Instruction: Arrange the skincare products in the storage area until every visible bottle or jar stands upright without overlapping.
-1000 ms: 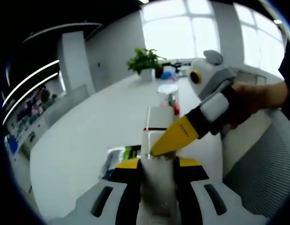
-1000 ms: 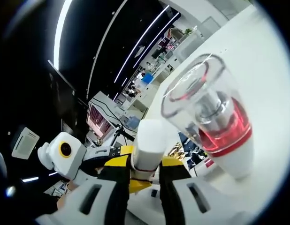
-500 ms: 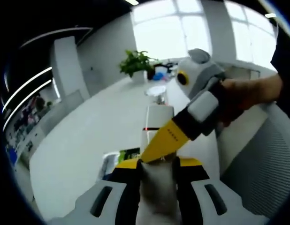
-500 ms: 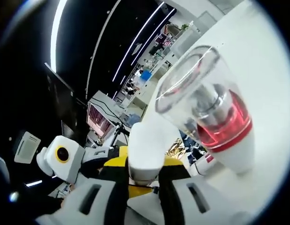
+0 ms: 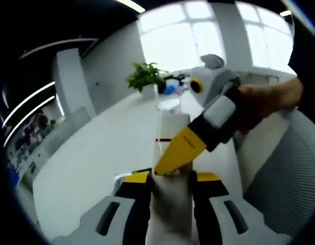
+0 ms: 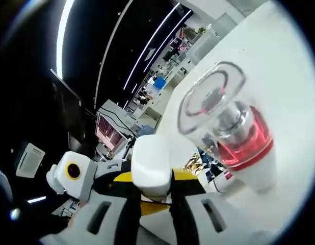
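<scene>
Both grippers clamp one white tube: left gripper [image 5: 170,185] low, right gripper [image 6: 150,196] near its cap. Tube [image 5: 170,148] held above desk [image 5: 96,148]. Advice: lower vertically beside clear-capped bottle [image 6: 234,132], no contact.

In the left gripper view the left gripper [image 5: 170,178] rises from the near edge, its two jaws closed tight on a white piece between them. The right gripper [image 5: 179,151] reaches in from the right — yellow tip angled down, meeting the left one's jaws — gripped by a hand [image 5: 267,99]. In the right gripper view the right gripper [image 6: 153,185] is clamped too, jaws pressed against a white piece.
</scene>
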Available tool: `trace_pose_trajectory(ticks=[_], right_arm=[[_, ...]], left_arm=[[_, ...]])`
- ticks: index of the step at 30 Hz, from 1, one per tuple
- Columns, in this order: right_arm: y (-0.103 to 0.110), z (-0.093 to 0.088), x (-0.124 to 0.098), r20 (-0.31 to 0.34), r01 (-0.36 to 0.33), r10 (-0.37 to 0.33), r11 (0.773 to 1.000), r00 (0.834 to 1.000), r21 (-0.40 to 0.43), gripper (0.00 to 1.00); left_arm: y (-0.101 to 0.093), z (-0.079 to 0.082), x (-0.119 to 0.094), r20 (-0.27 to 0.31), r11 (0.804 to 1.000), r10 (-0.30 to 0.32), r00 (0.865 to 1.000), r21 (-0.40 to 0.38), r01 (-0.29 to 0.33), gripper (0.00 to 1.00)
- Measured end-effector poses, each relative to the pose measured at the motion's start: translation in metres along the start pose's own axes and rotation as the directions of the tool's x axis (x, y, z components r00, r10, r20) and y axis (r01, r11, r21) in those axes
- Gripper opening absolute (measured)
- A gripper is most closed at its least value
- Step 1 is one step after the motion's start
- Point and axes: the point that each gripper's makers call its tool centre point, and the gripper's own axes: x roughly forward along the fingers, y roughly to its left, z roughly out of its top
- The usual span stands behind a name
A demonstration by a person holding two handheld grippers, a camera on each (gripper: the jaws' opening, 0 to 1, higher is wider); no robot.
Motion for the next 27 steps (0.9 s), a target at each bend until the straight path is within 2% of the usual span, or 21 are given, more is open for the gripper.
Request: trace_pose_trajectory(ticks=[2,4,7,10,18,22,25,27], right_arm=[[0.0,0.002,-0.001,0.007,-0.006,0.006,1.0,1.0,0.011,0.2],[0.001,0.002,-0.001,0.011,-0.008,0.007,1.0,1.0,0.014,0.2],[0.003,0.004,0.0,0.015,-0.015,0.015,1.0,1.0,-0.001,0.2],[0.006,0.004,0.0,0.02,-0.02,0.02,1.0,1.0,-0.01,0.2],[0.013,0.018,-0.004,0.084,-0.04,0.044,0.998,0.996,-0.047,0.21],[0.017,0.027,-0.008,0.126,-0.045,0.055,0.996,0.991,-0.075,0.21],[0.021,0.034,-0.01,0.159,-0.049,0.063,0.994,0.985,-0.096,0.21],[0.021,0.038,-0.012,0.175,-0.045,0.064,0.993,0.982,-0.11,0.21]], left_arm=[[0.0,0.003,-0.001,0.021,1.0,-0.004,1.0,-0.013,0.004,0.28],[0.0,0.005,-0.001,0.045,0.998,-0.012,0.999,-0.059,0.015,0.29],[0.007,0.005,-0.003,0.051,0.997,0.017,0.999,-0.07,-0.014,0.36],[0.01,0.004,-0.005,0.06,0.995,0.017,0.998,-0.104,-0.01,0.38],[0.015,-0.006,-0.006,0.018,0.992,0.047,0.999,-0.114,-0.044,0.42],[0.027,-0.006,-0.01,0.027,0.983,0.099,0.995,-0.158,-0.093,0.44],[0.028,-0.01,-0.011,0.019,0.975,0.094,0.995,-0.204,-0.088,0.44],[0.031,-0.01,-0.012,0.024,0.975,0.11,0.994,-0.196,-0.103,0.45]])
